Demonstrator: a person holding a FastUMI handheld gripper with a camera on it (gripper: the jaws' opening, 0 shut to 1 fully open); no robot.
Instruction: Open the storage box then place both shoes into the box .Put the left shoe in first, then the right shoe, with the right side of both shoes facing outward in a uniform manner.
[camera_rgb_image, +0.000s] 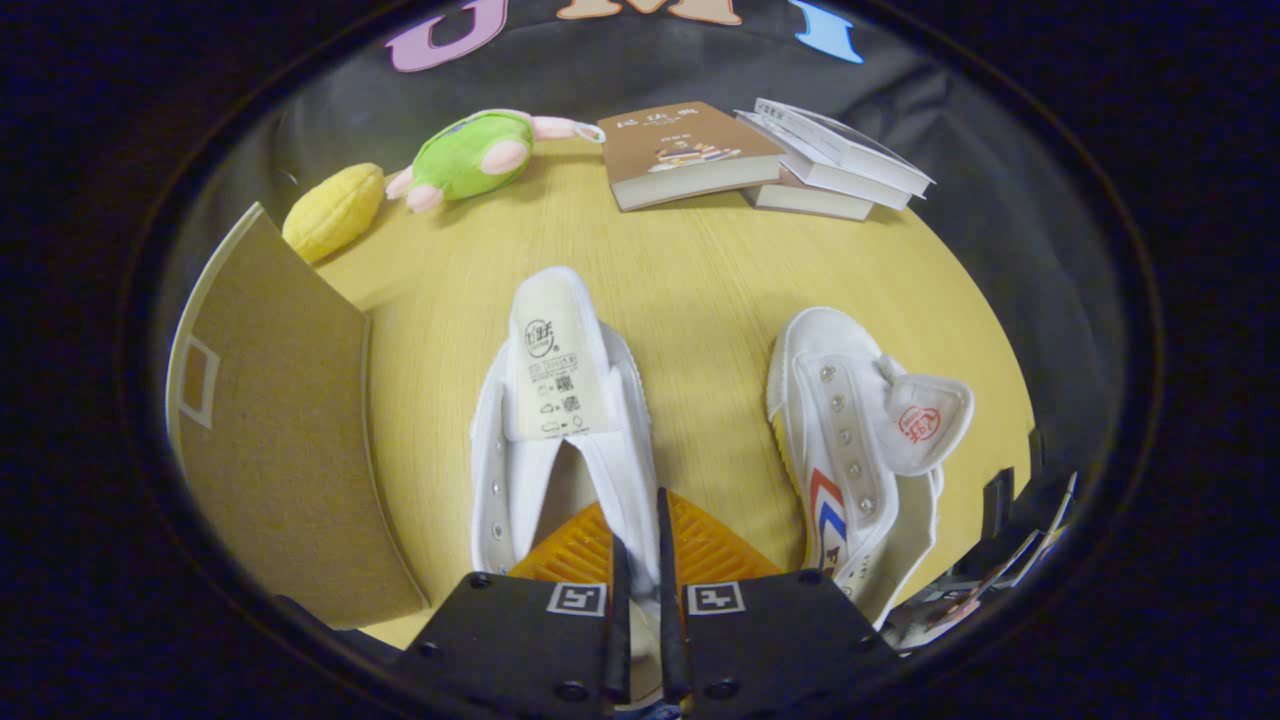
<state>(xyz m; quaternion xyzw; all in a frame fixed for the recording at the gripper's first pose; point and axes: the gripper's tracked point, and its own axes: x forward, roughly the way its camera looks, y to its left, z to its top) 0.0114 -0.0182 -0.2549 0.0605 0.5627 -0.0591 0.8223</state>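
My gripper (640, 545) has its fingers pinching the side wall of the white canvas shoe (560, 420) at twelve o'clock, tongue flipped forward. The second shoe (850, 450) lies at two o'clock. A cardboard flap (280, 440) stands at ten. Beyond: a yellow plush (335, 210), green plush toy (470, 155), stacked books (760, 155).

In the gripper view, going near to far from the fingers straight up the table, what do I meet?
Gripper, its fingers closed on the heel side wall of the nearer white shoe → that shoe's flipped-up tongue → bare wooden table → brown book → booth wall.
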